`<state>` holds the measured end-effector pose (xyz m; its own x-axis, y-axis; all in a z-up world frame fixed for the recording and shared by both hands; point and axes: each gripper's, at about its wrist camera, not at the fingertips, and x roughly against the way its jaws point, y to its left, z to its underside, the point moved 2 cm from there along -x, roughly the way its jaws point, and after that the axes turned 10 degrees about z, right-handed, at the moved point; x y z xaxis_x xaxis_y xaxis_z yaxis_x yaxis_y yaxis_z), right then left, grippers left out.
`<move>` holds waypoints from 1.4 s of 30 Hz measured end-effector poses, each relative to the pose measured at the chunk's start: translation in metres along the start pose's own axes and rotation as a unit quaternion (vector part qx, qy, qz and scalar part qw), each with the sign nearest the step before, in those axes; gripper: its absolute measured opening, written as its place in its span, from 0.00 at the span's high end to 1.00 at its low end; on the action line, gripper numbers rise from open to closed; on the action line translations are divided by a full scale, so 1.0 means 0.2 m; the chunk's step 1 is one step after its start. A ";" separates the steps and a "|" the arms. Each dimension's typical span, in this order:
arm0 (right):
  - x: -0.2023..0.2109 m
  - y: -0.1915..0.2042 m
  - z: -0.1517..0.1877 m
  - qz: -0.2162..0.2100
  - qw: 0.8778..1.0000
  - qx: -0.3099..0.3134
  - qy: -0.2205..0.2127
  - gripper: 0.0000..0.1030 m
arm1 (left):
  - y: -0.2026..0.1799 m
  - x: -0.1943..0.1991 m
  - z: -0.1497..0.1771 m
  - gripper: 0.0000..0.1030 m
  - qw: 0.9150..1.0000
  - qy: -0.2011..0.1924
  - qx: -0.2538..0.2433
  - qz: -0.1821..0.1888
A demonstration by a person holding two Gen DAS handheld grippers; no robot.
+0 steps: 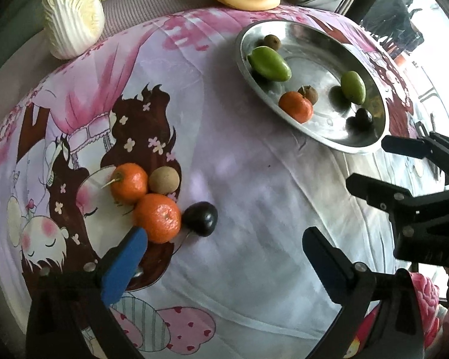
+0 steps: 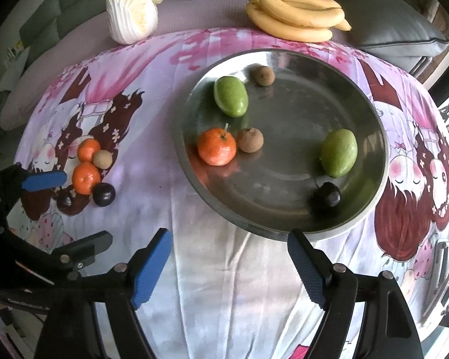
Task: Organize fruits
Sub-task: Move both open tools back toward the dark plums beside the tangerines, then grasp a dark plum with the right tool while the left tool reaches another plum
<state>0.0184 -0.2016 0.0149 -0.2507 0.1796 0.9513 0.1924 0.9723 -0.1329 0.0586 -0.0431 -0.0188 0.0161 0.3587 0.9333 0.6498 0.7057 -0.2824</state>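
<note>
- Now the left claw [image 1: 224, 239] is wide apart and holds nothing. Its blue finger [image 1: 125, 266] sits just beside the near orange [image 1: 157, 218].
- The right claw [image 2: 229, 266] is wide apart too, and empty. It hangs just before the near rim of the tray [image 2: 371, 104].
- Loose fruit sits in a small heap on the cloth [image 1: 254, 209]: two oranges, a brown longan [image 1: 164, 181] and a dark plum [image 1: 201, 218]. They touch each other. The right view shows one more small dark fruit [image 2: 64, 199] beside them.
- Already the tray holds two green fruits, an orange, two brown ones and a dark one.
- An orange looks light and a bit soft. I think a gentle squeeze across its round middle is best.
- The plum looks smooth and shiny, so it may slip or roll. Grab it at its widest part.
- Pulling one fruit out may bump the others and make them roll on the cloth.
- Bananas [image 2: 296, 15] and a cabbage [image 2: 131, 9] lie far back, well apart from the heap.
</note>
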 end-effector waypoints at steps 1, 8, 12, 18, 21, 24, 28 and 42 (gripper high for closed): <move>0.00 0.00 0.00 0.001 1.000 0.000 -0.001 0.20 | 0.02 0.01 0.01 0.00 1.000 -0.002 0.000 0.002; -0.01 0.03 -0.01 -0.002 1.000 -0.019 -0.003 0.20 | 0.19 0.12 0.07 0.00 1.000 0.005 0.020 -0.011; -0.01 0.07 -0.02 -0.004 1.000 -0.016 -0.004 0.20 | 0.31 0.18 0.08 0.00 0.999 0.002 0.040 -0.011; -0.03 0.22 -0.03 -0.013 1.000 0.010 -0.005 0.20 | 0.45 0.25 0.11 0.00 0.998 -0.007 0.067 -0.002; -0.05 0.30 -0.03 -0.020 0.999 0.027 -0.007 0.20 | 0.49 0.25 0.14 0.00 0.998 0.002 0.064 -0.006; -0.06 0.37 -0.02 -0.027 0.999 0.043 -0.008 0.20 | 0.53 0.24 0.18 0.01 0.998 0.012 0.062 -0.003; -0.08 0.45 -0.03 -0.038 0.997 0.060 -0.011 0.20 | 0.56 0.22 0.25 0.11 0.998 0.026 0.052 -0.001; -0.15 0.61 -0.07 -0.059 0.994 0.094 -0.014 0.37 | 0.60 0.12 0.43 0.29 0.999 0.045 0.023 0.000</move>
<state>0.0636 -0.0906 -0.0265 -0.2887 0.0644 0.9552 -0.0207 0.9971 -0.0735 0.0724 0.1030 -0.0504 0.0852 0.3044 0.9487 0.6150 0.7331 -0.2905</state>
